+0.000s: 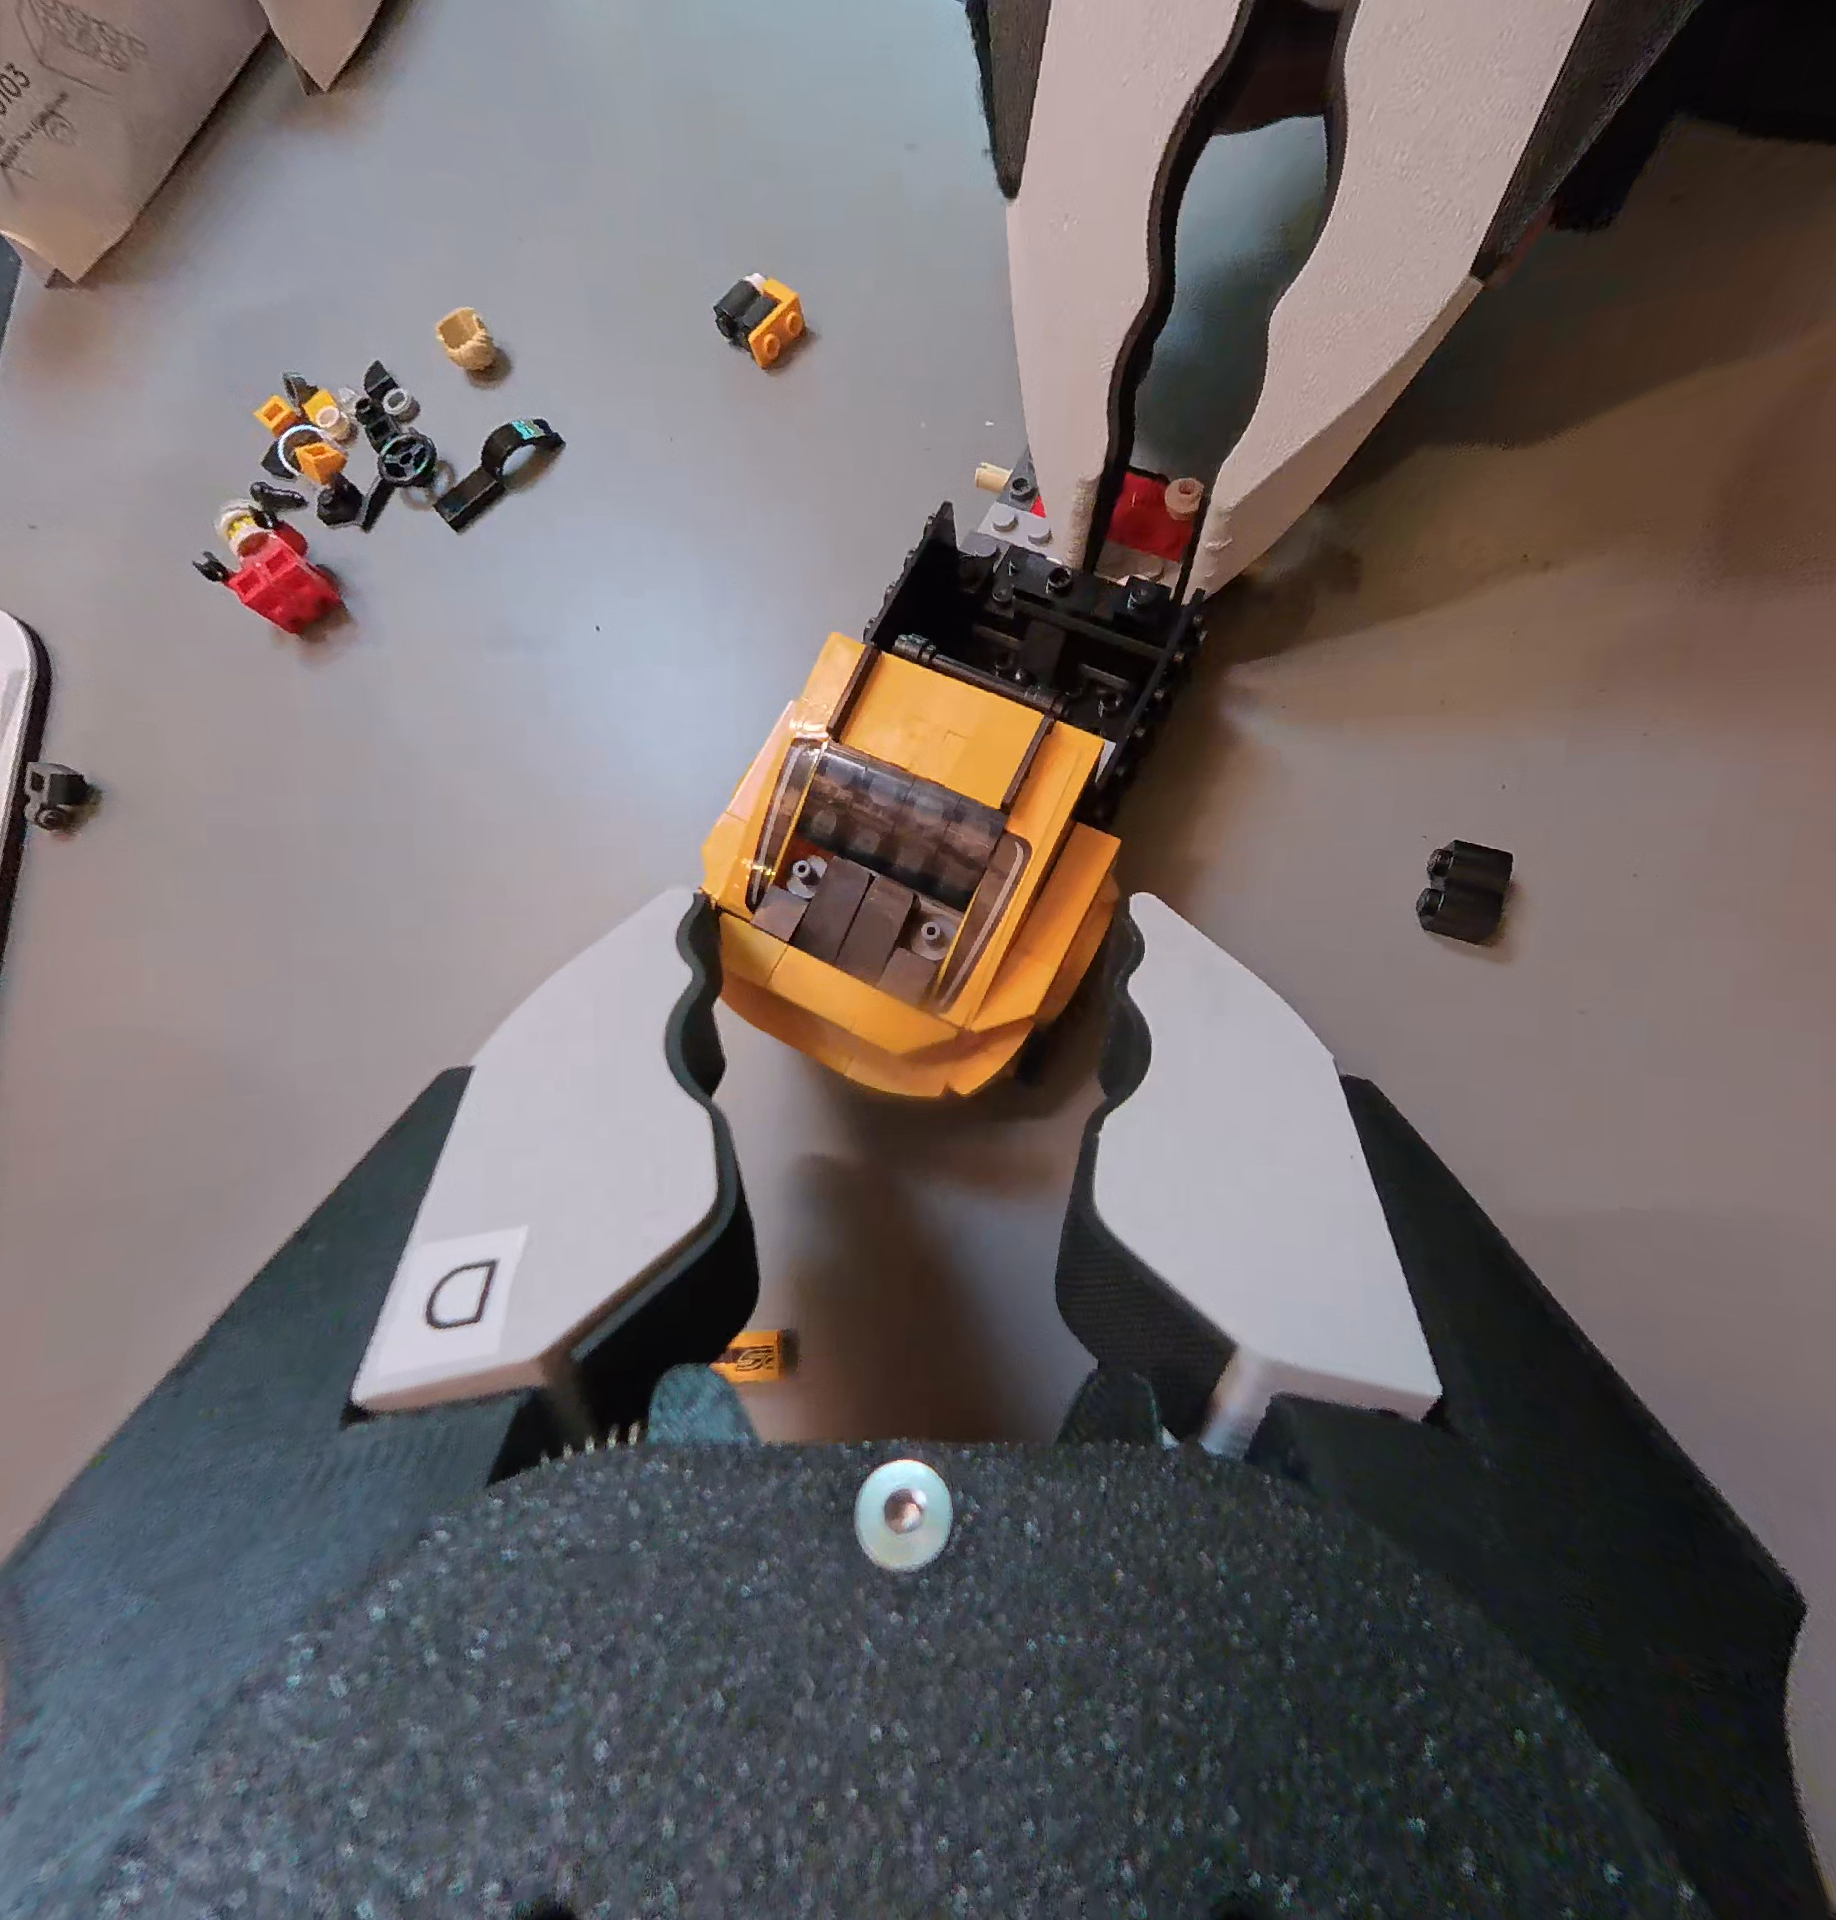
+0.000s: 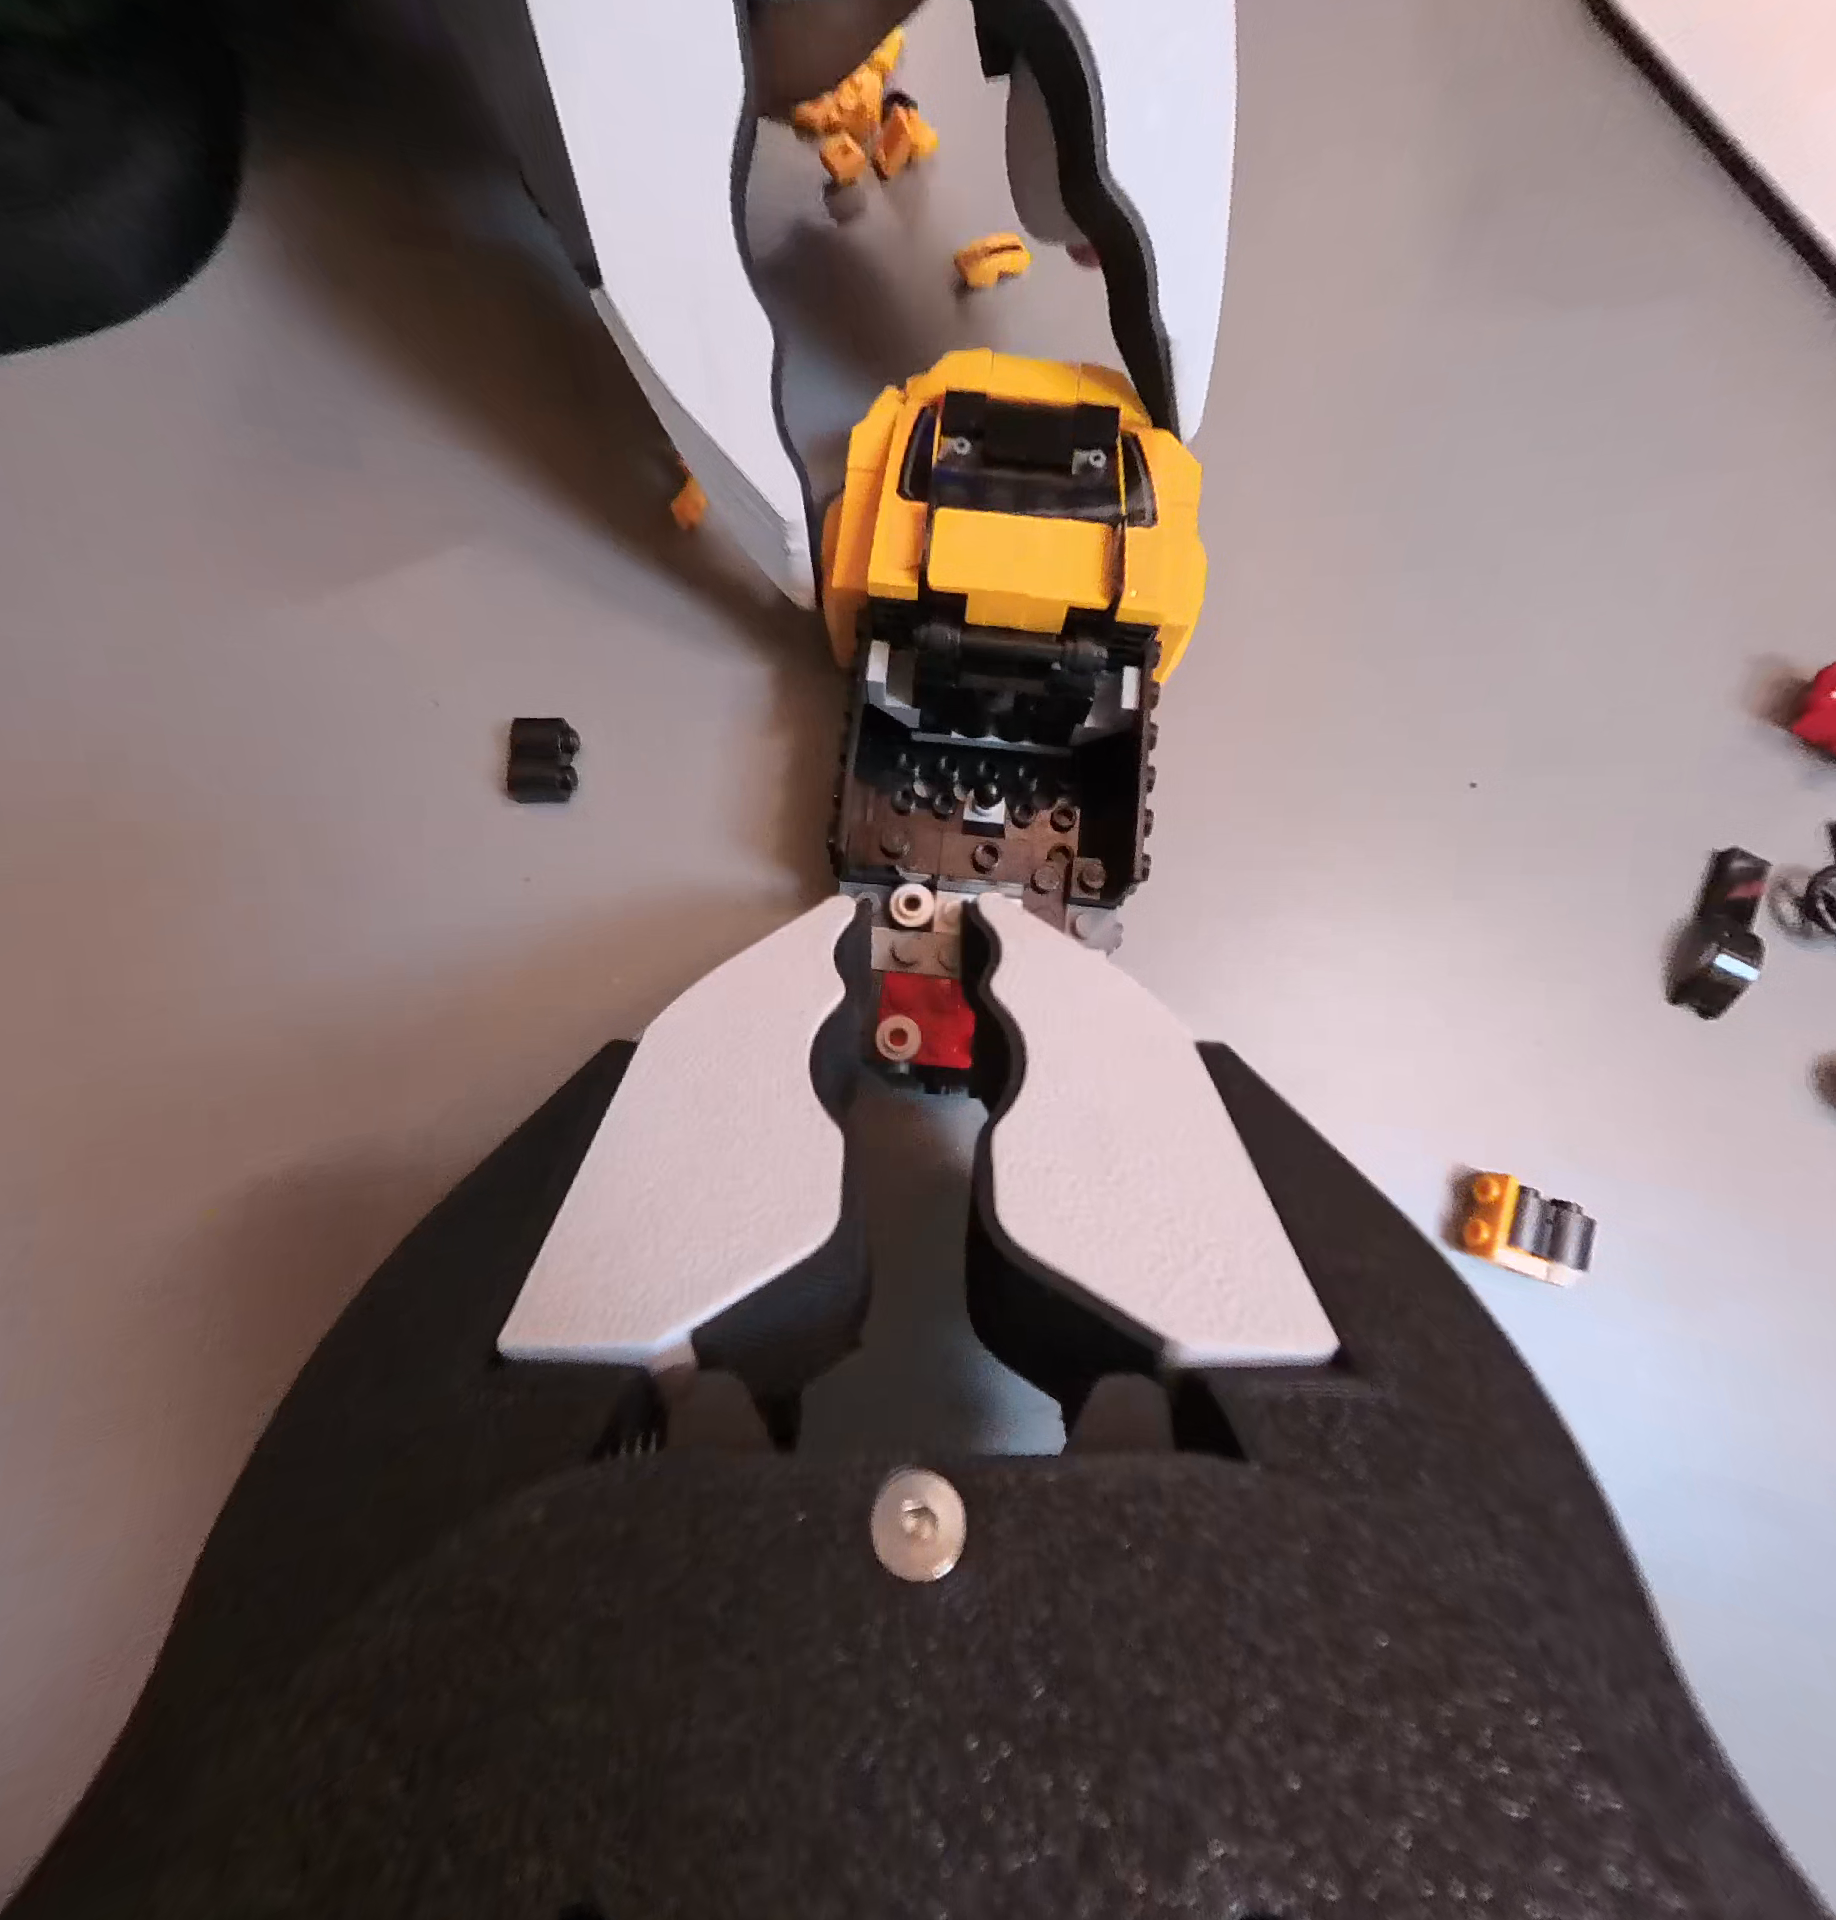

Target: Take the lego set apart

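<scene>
right claw (image 2: 914,914) is pinched on the red and grey stub (image 2: 922,1013) at the car's stripped end, left claw (image 1: 909,935) is spread around the yellow lego car's (image 1: 919,831) nose on the grey table (image 1: 581,675), so next looks like a steady pull while bracing.

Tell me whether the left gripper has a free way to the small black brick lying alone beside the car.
Probably yes. The left gripper stands open around the yellow car, not clamped, and the black brick lies alone on bare table. It would have to back off the car first.
</scene>
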A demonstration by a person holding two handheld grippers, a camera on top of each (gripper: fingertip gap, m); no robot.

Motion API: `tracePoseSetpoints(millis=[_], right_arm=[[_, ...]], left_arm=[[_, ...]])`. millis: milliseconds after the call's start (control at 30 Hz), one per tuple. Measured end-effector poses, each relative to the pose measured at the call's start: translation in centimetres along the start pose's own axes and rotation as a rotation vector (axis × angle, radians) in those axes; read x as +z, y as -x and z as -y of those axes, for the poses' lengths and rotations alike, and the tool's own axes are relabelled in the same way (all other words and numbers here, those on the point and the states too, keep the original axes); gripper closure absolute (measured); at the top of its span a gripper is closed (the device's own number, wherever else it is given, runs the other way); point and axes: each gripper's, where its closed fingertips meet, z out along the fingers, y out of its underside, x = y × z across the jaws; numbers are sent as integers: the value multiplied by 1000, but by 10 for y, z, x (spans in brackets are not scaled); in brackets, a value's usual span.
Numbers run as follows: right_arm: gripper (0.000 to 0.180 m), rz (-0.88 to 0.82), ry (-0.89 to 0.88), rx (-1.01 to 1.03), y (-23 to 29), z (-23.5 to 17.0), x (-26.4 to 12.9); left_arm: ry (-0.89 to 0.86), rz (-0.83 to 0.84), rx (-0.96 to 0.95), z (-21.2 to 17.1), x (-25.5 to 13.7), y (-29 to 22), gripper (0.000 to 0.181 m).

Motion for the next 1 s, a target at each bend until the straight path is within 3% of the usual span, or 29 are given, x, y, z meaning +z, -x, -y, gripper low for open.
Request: tracePoseSetpoints(millis=[500,733,800,867,1000], right_arm=[[175,104,109,-28,1,1,1],[176,44,27,-166,4,2,0],[180,133,-85,-158,26,16,-5],[180,-30,-74,-287,18,16,-3],[180,-4,-163,-85,3,23,-19]], left_arm=[[41,17,-37,-1,0,-1,110],[71,15,-40,-2,0,0,110],[85,67,-70,-6,-1,10,110],[89,-4,-19,-6,-4,-1,110],[80,0,-14,-3,-2,-4,110]])
